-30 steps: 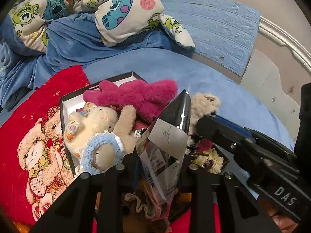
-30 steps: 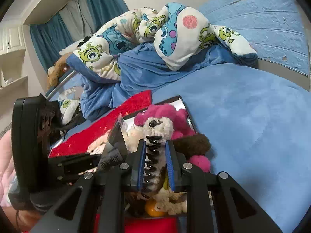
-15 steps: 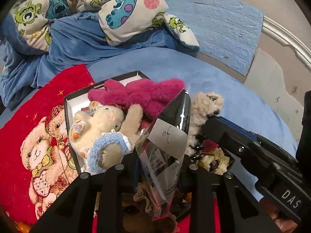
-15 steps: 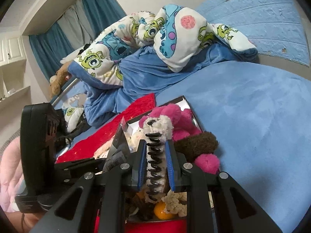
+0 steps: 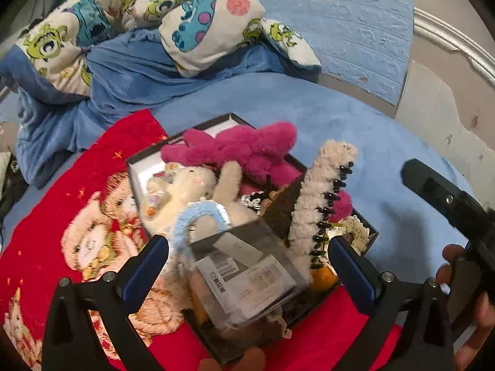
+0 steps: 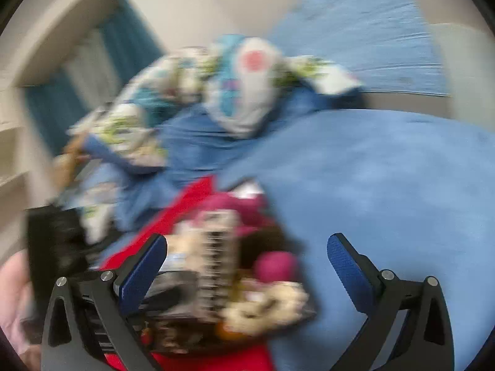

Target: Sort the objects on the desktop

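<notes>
Both hand-held grippers, left (image 5: pixel 247 266) and right (image 6: pixel 247 266), stand wide and empty above the black box (image 5: pixel 369 232), where the clear packet (image 5: pixel 247 275) and fuzzy comb clip (image 5: pixel 318 198) rest, sorted.

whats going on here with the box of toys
A person with a gripper in each hand is sorting small items into a black box on a bed. The left gripper and right gripper are both open and empty. A clear packet and a fuzzy cream hair clip lie atop the plush toys.
</notes>
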{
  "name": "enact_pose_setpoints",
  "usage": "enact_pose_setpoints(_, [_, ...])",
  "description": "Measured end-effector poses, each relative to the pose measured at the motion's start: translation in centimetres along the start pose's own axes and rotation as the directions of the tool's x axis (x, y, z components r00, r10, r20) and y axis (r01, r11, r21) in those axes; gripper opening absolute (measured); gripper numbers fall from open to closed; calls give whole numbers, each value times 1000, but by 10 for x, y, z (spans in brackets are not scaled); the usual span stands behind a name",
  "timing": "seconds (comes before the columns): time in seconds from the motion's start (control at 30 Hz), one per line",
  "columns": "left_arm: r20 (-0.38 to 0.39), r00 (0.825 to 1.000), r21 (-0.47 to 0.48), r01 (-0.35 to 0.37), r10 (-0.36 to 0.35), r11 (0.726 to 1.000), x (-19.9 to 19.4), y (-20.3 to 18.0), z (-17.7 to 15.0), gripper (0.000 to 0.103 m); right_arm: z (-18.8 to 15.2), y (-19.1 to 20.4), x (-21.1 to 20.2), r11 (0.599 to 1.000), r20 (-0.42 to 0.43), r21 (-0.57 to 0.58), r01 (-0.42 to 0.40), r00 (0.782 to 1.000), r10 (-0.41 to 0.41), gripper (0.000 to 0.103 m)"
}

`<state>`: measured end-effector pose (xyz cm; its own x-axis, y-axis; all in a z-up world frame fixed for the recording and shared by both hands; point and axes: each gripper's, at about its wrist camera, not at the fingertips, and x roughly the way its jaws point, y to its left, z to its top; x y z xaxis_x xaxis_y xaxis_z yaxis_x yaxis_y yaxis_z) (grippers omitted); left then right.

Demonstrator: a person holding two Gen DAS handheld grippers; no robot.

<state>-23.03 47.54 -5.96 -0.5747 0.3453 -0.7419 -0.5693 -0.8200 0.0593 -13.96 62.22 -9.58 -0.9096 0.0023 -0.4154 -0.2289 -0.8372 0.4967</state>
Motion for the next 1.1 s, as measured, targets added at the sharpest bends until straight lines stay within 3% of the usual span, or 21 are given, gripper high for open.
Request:
enact_pose_setpoints(0.13, [-24,999,-40,-32,31,999,-16,8,-3,103,-5,-15,-17,995,20,86,58,998,-60,103])
enact_pose_setpoints(0.27, [-45,999,-49,4,-6,999,-36,12,-20,103,-10,-9,-35,992,25,94,79,996,-81,103])
enact_pose_setpoints(0.47, [-6,996,-1,-86,86,996,-87,7,-55,103,-23,20,-59,987,26,157,43,999,-47,103])
enact_pose_setpoints(0.6, [-2,997,-44,-75,75,996,-121,17,-80,103,-35,57,-71,996,-8,88,16,1000,-16,103])
enact_pose_setpoints(0.77, [36,993,-109,-108,113,988,-171,47,-118,103,-56,104,-94,1000,-44,-5,-14,999,14,103])
enact_pose_setpoints(0.9, [38,992,-179,-115,123,977,-215,82,-150,103,-71,148,-114,994,-66,-106,-30,998,23,103])
enact_pose_setpoints(1.1, [40,979,-234,-185,199,955,-284,142,-190,103,-83,222,-144,972,-62,-222,-73,996,61,103])
